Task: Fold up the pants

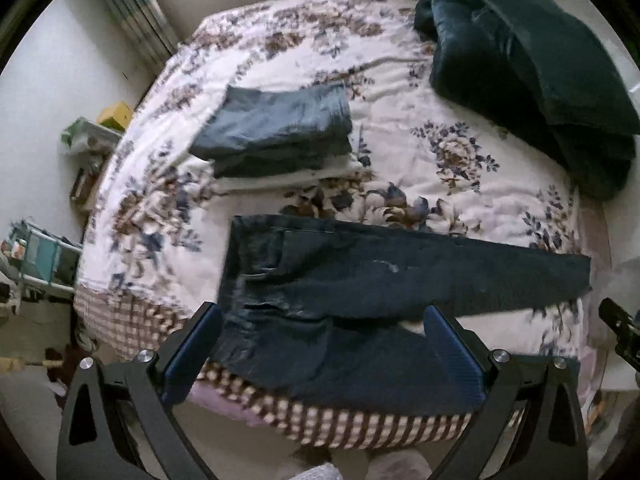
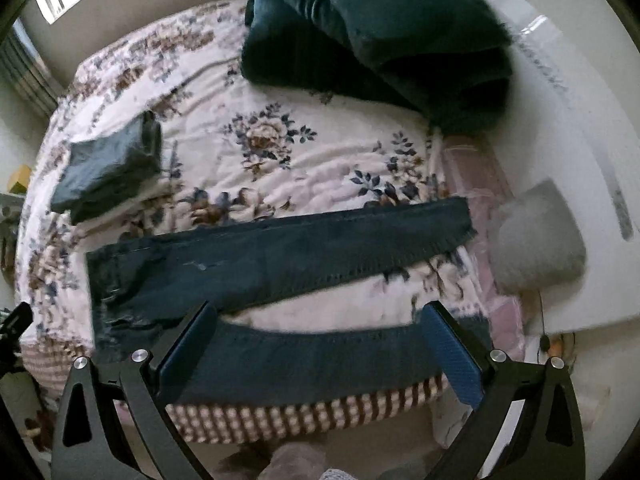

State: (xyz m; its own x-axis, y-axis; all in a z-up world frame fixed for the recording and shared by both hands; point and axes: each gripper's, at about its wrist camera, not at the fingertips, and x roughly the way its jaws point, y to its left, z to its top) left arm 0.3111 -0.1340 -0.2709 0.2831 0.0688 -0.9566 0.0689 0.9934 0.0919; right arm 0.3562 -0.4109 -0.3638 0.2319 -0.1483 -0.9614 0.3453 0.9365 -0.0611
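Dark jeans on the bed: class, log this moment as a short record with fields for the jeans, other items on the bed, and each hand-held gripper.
jeans: dark jeans spread flat on the floral bedspread, legs apart, waist at the left of both views
near leg: along the bed's front edge
folded stack: folded pants farther back on the bed
far corner: dark green blanket, bunched
left hand-held gripper: open, above the near leg, holding nothing
right hand-held gripper: open, above the near leg, holding nothing

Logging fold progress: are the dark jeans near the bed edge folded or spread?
Spread: the jeans lie flat, both legs apart, none doubled over.
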